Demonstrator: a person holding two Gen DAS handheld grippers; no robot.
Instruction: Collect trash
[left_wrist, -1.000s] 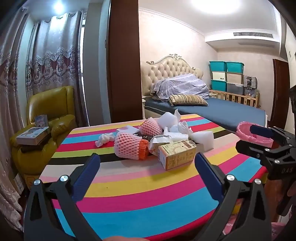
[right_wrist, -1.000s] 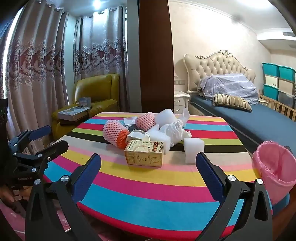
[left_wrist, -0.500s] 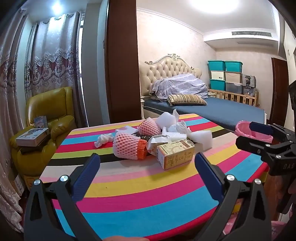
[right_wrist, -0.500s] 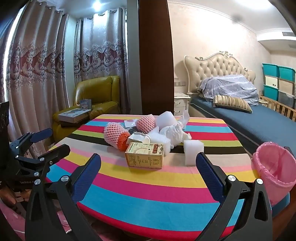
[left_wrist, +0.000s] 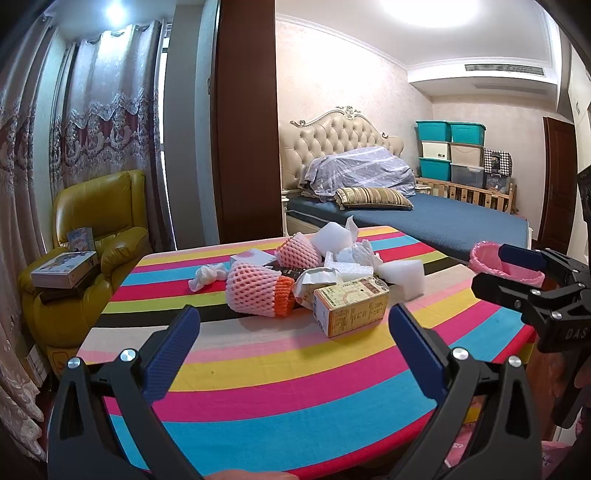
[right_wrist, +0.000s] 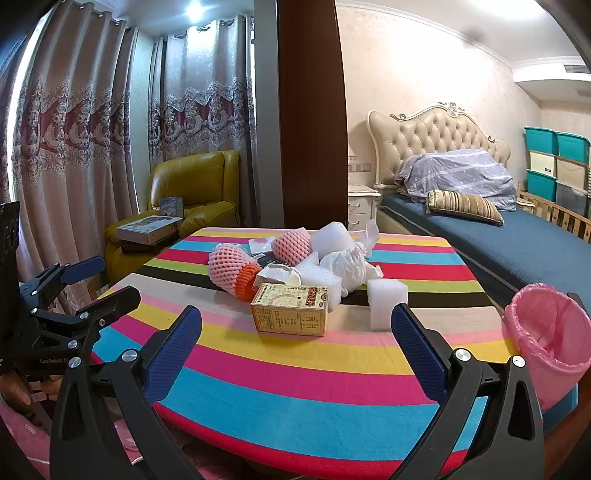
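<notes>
A: Left gripper (left_wrist: 291, 332) state?
B: Jaws spread wide, nothing between them, above the near edge of the table (left_wrist: 295, 384). Right gripper (right_wrist: 295, 332) likewise released and empty.
A: Trash position?
B: Heaped mid-table: box (right_wrist: 289, 314) nearest, foam block (right_wrist: 387, 302) just right of it, two pink nets (right_wrist: 227, 267) and white wrappers (right_wrist: 345, 264) behind.
A: Bin (right_wrist: 550, 332)?
B: Pink-lined, at the table's right edge, well apart from the heap.

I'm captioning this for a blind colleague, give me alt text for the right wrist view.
The open right tool points at a trash pile on a striped table: a cardboard box, foam blocks and foam fruit nets. A pink-lined bin stands right; the left tool is at left.
</notes>
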